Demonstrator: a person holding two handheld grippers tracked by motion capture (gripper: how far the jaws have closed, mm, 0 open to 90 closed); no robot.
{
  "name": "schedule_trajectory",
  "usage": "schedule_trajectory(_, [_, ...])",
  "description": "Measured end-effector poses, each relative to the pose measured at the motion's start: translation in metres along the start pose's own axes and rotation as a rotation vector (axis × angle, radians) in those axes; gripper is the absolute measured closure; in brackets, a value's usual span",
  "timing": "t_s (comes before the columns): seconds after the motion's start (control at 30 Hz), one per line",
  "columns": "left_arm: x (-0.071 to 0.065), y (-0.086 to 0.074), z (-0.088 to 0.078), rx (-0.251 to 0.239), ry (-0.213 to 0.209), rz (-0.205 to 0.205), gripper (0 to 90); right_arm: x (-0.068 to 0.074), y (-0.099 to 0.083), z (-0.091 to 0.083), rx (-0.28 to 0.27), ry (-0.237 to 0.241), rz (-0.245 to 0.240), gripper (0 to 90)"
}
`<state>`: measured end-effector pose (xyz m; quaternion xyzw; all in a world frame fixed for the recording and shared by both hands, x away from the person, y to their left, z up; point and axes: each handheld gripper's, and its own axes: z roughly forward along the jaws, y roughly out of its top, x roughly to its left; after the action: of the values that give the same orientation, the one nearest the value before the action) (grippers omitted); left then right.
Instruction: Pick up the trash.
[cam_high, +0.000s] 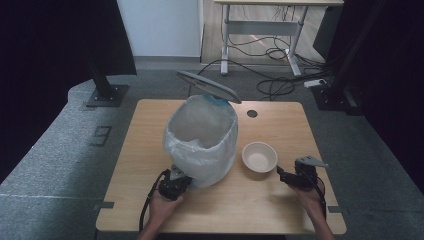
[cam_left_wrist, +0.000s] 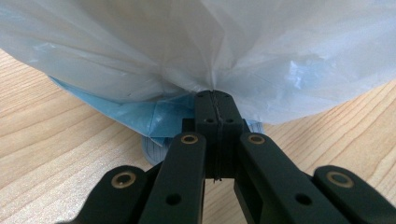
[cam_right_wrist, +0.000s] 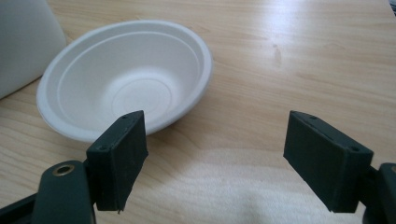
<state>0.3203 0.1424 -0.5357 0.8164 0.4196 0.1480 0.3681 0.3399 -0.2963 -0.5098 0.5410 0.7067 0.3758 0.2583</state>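
White moulded-pulp bowl (cam_right_wrist: 123, 77) sits on the wooden table (cam_high: 280, 200) at about eleven o'clock from our right gripper (cam_right_wrist: 215, 158), just beyond its wide-open, empty jaws. Our left gripper (cam_left_wrist: 215, 100) is clamped on the translucent white plastic bin liner (cam_left_wrist: 210, 42), farther from the bowl.

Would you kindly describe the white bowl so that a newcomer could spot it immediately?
Start at the wooden table and find the bin lined with a white plastic bag near its middle. Just right of that bin, ahead of the open right gripper, sits the white bowl. It is the one small, round, shallow, empty dish there.
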Motion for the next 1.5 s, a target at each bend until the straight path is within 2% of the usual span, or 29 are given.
schedule_trajectory(0.33, [0.001, 0.0, 0.0, -0.003, -0.006, -0.004, 90.0, 0.006, 0.017, 0.012, -0.011, -0.003, 0.003, 20.6])
schedule_trajectory(0.63, [0.001, 0.0, 0.0, -0.003, -0.005, -0.001, 90.0, 0.009, 0.026, 0.033, 0.019, -0.007, 0.005, 20.8])
schedule_trajectory(1.03, [0.0, 0.0, 0.0, -0.002, -0.002, 0.002, 90.0, 0.01, 0.021, 0.048, 0.051, -0.018, -0.004, 20.9])
schedule_trajectory(1.17, [0.0, 0.0, 0.0, -0.001, 0.0, 0.004, 90.0, 0.008, 0.016, 0.054, 0.08, -0.024, 0.007, 21.0])
schedule_trajectory(1.5, [-0.001, 0.0, 0.0, -0.002, 0.004, 0.008, 90.0, 0.006, 0.012, 0.056, 0.093, -0.023, 0.022, 22.5])
